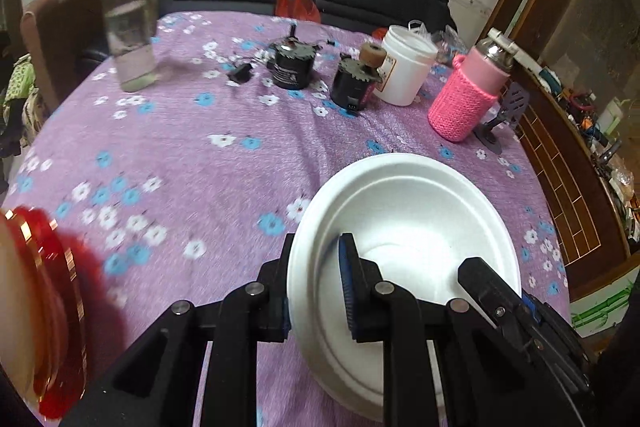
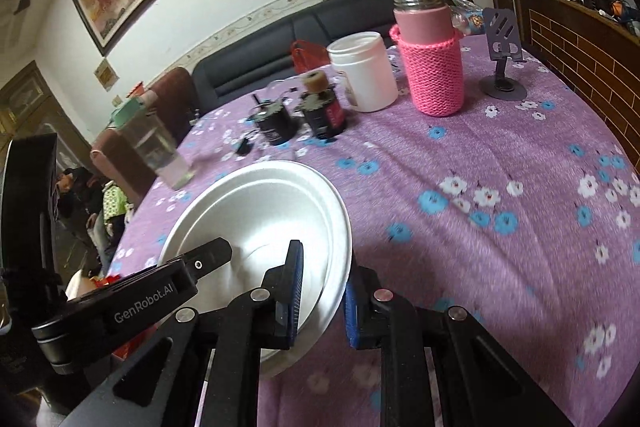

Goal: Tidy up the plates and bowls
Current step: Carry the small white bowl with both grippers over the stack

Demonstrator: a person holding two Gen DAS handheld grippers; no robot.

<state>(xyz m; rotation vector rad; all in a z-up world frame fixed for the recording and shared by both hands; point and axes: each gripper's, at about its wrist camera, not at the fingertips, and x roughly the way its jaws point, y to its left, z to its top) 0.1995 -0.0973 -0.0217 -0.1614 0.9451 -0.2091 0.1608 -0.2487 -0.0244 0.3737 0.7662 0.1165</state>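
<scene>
We've got the white bowl [image 1: 404, 227] over the worktop [image 1: 200, 155], its thin rim pinched on opposite sides by our left gripper [image 1: 316, 291] and right gripper [image 2: 322, 297], and it looks light, flimsy foam, so gentle rim holds suit it.

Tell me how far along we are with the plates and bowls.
Done: nothing looks stacked yet. In hand: the left tongs and right tongs straddle opposite sides of the white bowl's rim; whether they clamp it is unclear. Left: the blurred red dish at the left wrist view's edge sits apart, so the two aren't grouped.
</scene>
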